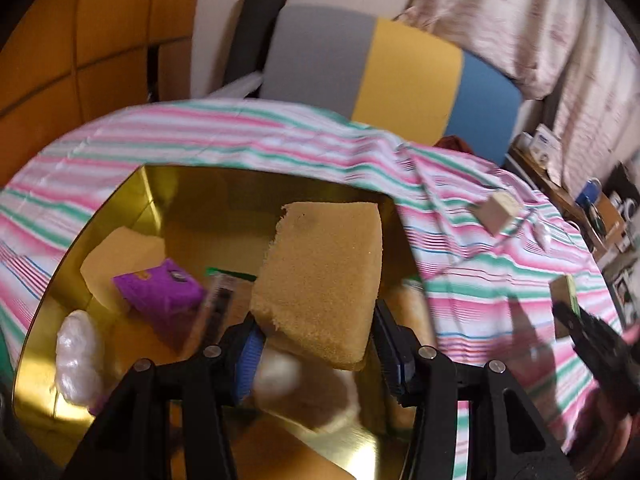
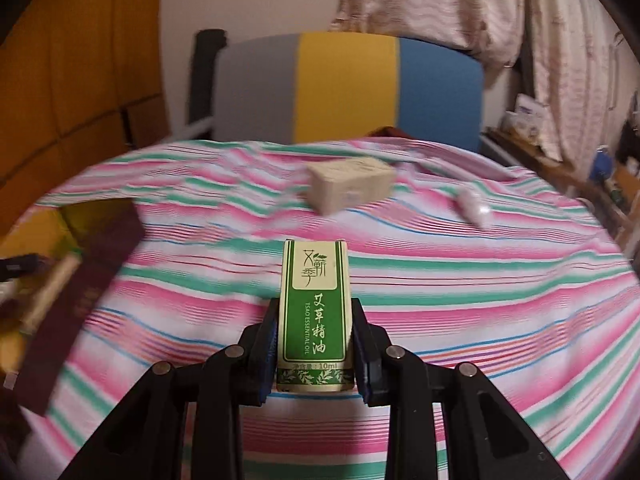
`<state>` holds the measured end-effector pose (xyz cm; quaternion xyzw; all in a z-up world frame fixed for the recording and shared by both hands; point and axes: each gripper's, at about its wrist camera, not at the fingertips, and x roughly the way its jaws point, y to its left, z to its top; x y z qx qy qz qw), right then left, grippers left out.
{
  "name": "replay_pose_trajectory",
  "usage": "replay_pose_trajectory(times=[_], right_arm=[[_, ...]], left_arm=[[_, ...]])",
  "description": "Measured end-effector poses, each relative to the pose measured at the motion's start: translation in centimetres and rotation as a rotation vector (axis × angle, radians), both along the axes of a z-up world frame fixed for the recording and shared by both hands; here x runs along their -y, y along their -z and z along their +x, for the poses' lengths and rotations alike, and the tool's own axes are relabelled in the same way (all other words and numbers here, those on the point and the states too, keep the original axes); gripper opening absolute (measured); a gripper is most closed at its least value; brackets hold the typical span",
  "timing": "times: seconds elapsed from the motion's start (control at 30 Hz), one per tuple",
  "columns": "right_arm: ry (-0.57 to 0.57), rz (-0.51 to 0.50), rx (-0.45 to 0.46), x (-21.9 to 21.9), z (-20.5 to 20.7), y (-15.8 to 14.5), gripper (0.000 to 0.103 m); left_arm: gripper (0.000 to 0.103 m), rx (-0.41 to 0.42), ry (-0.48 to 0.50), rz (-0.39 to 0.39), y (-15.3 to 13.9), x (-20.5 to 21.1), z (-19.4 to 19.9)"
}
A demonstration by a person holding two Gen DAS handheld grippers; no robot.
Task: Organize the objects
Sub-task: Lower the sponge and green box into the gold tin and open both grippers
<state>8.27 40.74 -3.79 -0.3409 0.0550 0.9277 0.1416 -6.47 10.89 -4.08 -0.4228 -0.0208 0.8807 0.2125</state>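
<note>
Between the left gripper pads, in the left wrist view, sits a tan sponge, clamped at its near lower end. Its long axis runs away from the camera toward 12 o'clock, tilted slightly to 1 o'clock. Directly beneath it lies the gold box, already holding a purple box at 9 o'clock of the sponge and a white bag at 8 o'clock. Judgement: the sponge hangs over the box opening, so the coming move is mainly a descent and release, not a traverse. At 3 o'clock, over the striped cloth, the right gripper shows at the frame edge with a small carton in it.

At centre of the right wrist view, the right gripper is clenched on a green oil carton, long axis upright toward 12 o'clock, pads on its lower sides. The gold box lies at 9 to 10 o'clock, partly behind a blurred dark flap. A beige block lies at 12 o'clock and a white tube at 1 o'clock, both loose on the cloth. Judgement: the left gripper is nearer the box; the right must travel toward 9 o'clock
</note>
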Motion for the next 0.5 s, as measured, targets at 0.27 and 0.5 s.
replay_pose_trajectory(times=[0.27,0.5], right_arm=[[-0.175,-0.104,-0.053,7.8,-2.8,-2.7,0.03],[-0.292,-0.133,-0.074,12.7,-4.7,-4.8,0.03]], left_arm=[[0.052,0.149,-0.126,-0.011,1.4,3.1,-6.0],[0.057,0.221,-0.175,-0.017,2.3,4.0,-9.9]])
